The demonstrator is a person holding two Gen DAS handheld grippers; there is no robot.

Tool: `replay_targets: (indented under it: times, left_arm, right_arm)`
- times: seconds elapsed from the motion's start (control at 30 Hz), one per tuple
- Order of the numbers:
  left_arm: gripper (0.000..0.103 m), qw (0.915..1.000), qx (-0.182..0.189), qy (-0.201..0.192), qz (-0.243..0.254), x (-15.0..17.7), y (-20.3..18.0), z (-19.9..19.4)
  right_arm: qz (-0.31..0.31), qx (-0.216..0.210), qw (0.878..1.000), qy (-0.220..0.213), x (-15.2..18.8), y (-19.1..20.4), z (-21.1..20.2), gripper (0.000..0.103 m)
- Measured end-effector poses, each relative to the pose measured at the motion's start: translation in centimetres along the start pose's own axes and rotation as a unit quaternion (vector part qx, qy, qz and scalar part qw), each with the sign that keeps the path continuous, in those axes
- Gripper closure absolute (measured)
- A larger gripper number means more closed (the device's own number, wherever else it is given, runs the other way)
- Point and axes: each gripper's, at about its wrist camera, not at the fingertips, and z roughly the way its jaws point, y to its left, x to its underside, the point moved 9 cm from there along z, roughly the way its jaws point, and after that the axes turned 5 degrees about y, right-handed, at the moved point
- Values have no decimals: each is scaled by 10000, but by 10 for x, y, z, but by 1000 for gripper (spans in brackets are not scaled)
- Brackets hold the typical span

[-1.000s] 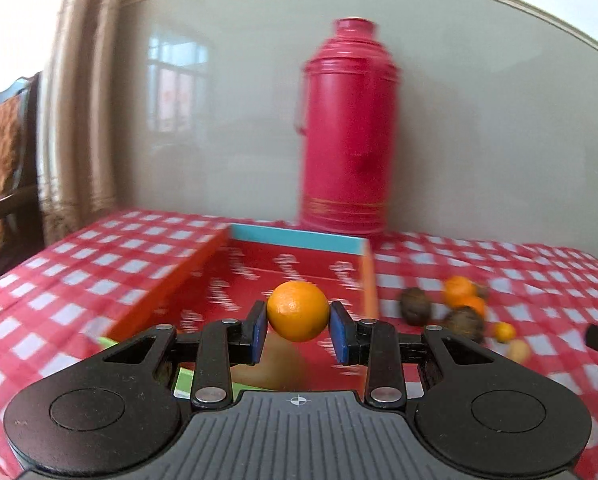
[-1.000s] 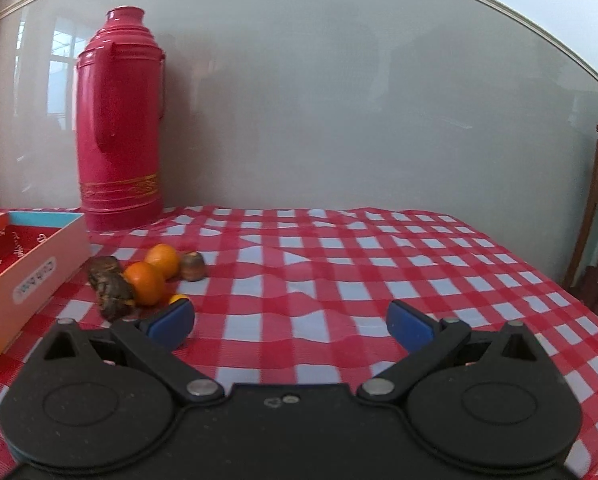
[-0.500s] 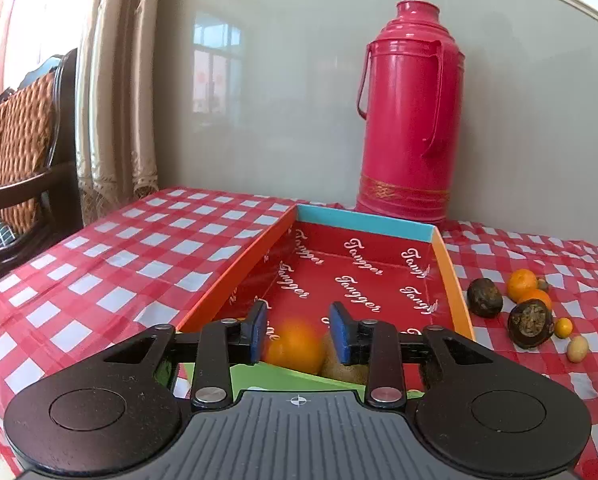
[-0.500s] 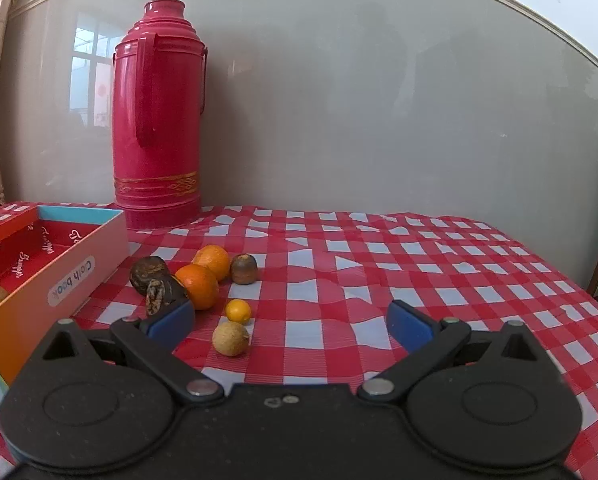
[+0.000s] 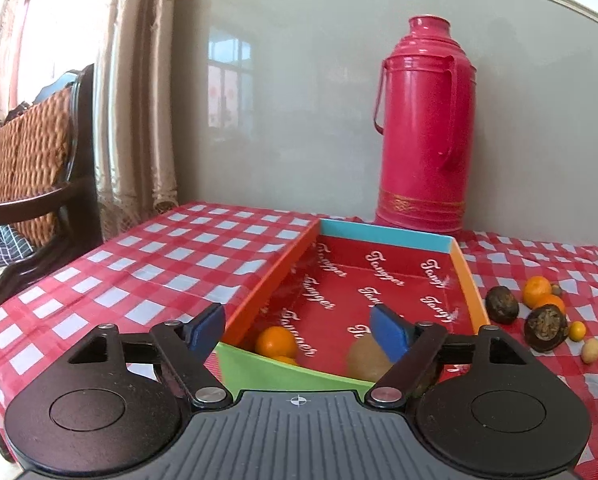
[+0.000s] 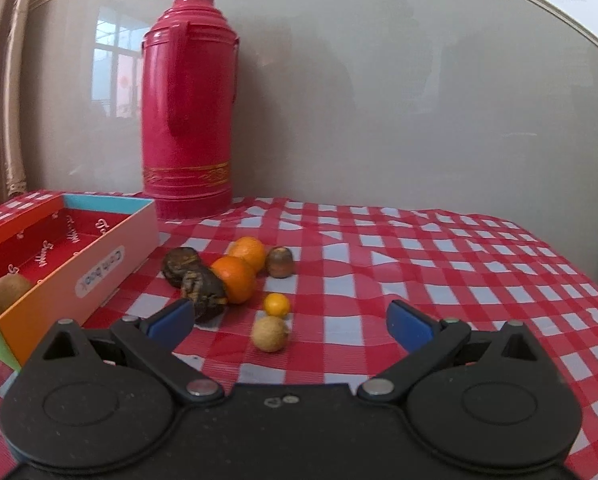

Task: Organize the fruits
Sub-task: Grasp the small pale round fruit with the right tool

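Observation:
My left gripper (image 5: 297,330) hangs over the near end of the red-lined box (image 5: 391,236), its jaws opening with nothing between them. An orange (image 5: 277,342) lies in the box below, beside a brown kiwi-like fruit (image 5: 365,358). My right gripper (image 6: 289,320) stands open above the checked cloth. Just ahead of it lie a pale round fruit (image 6: 270,333), a tiny orange fruit (image 6: 277,305), two oranges (image 6: 235,279), two dark wrinkled fruits (image 6: 203,290) and a brown nut-like fruit (image 6: 280,262). The box (image 6: 115,248) is at the left in the right wrist view.
A tall red thermos (image 5: 423,128) stands against the wall behind the box. A wicker chair (image 5: 23,168) and a curtain (image 5: 135,92) are left of the table. The red checked cloth (image 6: 439,280) stretches to the right.
My left gripper let go of the orange, which dropped into the box, and its jaws spread wide. Both views swung leftward, bringing the fruit pile closer to my right gripper.

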Motion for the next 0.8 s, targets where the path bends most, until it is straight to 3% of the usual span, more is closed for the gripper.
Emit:
replay_targets:
  times: [0.1, 0.17, 0.23, 0.33, 0.6, 0.67, 0.7, 0.8]
  left_arm:
    - [24, 10000, -54, 47, -62, 1, 10, 1]
    - [23, 9999, -100, 64, -82, 2, 18, 2]
    - [23, 9998, -146, 60, -113, 2, 25, 2]
    - [23, 9996, -213, 62, -182, 2, 36, 2]
    - [23, 9989, -354, 99, -301, 4, 60, 6]
    - [23, 9988, -355, 100, -324, 4, 63, 6]
    - [23, 9988, -361, 105, -316, 4, 64, 7]
    - [23, 9988, -354, 87, -325, 4, 68, 6]
  right_arm:
    - [-35, -51, 10000, 57, 0, 7, 5, 8]
    - [-34, -70, 9998, 180, 1, 10, 11, 16]
    - [-25, -43, 9996, 296, 2, 12, 17, 40]
    - [7, 3, 9987, 506, 6, 14, 27, 52]
    - [19, 114, 9961, 877, 15, 10, 47, 68]
    - [74, 68, 9952, 970, 17, 7, 51, 76]
    - [88, 36, 9951, 982, 17, 7, 51, 86]
    - [88, 45, 9959, 904, 13, 9, 48, 86]
